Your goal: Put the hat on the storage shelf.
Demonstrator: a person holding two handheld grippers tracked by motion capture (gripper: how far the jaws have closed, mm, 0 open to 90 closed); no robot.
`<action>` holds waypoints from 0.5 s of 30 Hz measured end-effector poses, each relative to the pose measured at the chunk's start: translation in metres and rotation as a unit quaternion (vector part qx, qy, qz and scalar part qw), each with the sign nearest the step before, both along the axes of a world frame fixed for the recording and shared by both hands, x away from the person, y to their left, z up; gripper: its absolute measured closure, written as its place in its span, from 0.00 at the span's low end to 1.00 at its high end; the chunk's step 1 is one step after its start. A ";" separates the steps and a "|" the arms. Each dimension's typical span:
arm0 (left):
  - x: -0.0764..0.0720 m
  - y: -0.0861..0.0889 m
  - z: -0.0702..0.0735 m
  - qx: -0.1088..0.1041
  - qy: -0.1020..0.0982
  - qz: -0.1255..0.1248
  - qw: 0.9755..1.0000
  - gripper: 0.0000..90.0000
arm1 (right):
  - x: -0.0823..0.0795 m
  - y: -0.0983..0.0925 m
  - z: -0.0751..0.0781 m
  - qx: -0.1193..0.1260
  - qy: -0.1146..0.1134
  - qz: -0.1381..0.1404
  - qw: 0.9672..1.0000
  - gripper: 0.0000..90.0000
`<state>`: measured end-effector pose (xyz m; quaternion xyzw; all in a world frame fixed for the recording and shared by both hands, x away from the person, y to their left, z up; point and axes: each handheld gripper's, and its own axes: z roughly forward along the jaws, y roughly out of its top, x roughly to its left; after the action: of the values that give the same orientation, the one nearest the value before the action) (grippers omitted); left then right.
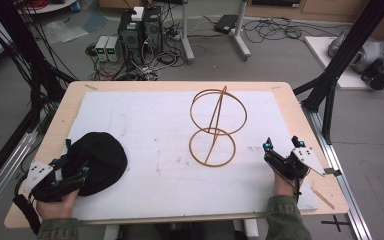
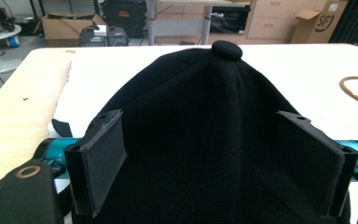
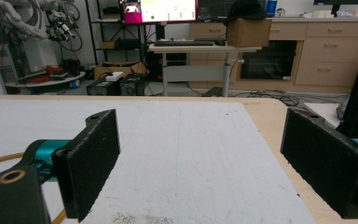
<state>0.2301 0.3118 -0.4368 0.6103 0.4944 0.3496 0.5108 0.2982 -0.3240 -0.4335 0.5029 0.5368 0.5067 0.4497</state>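
Evidently the work in hand concerns the black cap [image 1: 99,161], which is lying at the near left of the worktop [image 1: 60,116] on its white mat [image 1: 145,125]. The left gripper [image 1: 77,177] is reaching into it from the person's side, its jaws standing apart on either side of the crown and not yet squeezing the cloth (the pads look flat and faced with dark felt-like foam). The approach suggests a grasp across the soft panels rather than at the brim.

The cap is a knitted or woven fabric, dull and domed, with seams running up to a covered button [image 2: 227,49] at the top. It will probably be yielding and sagging when lifted.

The right gripper [image 1: 282,147] is resting near the right edge, jaws wide apart and holding nothing, seemingly waiting. Between the two, well apart from the cap, a wire stand [image 1: 215,125] of thin tan hoops joined by a slanted rod is standing, likely the cap's destination.
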 end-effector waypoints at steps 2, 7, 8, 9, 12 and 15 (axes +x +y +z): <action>0.000 0.001 0.000 -0.001 0.005 0.004 1.000 0.21 | 0.000 0.000 0.000 0.000 0.000 0.000 1.000 0.12; 0.001 0.002 -0.001 0.000 0.022 0.002 1.000 0.24 | 0.000 0.000 0.000 -0.001 0.001 0.001 1.000 0.12; 0.002 0.002 -0.001 -0.001 0.022 0.001 1.000 0.24 | 0.000 0.000 0.000 0.000 0.002 0.001 1.000 0.12; 0.002 0.001 -0.001 0.003 0.024 0.000 1.000 0.24 | 0.000 0.000 0.000 -0.002 0.001 0.000 1.000 0.12; 0.004 -0.002 -0.002 0.009 0.027 -0.005 1.000 0.24 | 0.000 0.000 0.000 0.000 0.003 0.001 1.000 0.12; 0.003 -0.003 -0.002 0.011 0.027 -0.012 0.999 0.31 | 0.000 0.000 0.000 -0.001 0.003 0.003 1.000 0.12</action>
<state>0.2335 0.3093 -0.4387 0.6309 0.4969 0.3318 0.4949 0.2984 -0.3237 -0.4339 0.5026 0.5396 0.5062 0.4473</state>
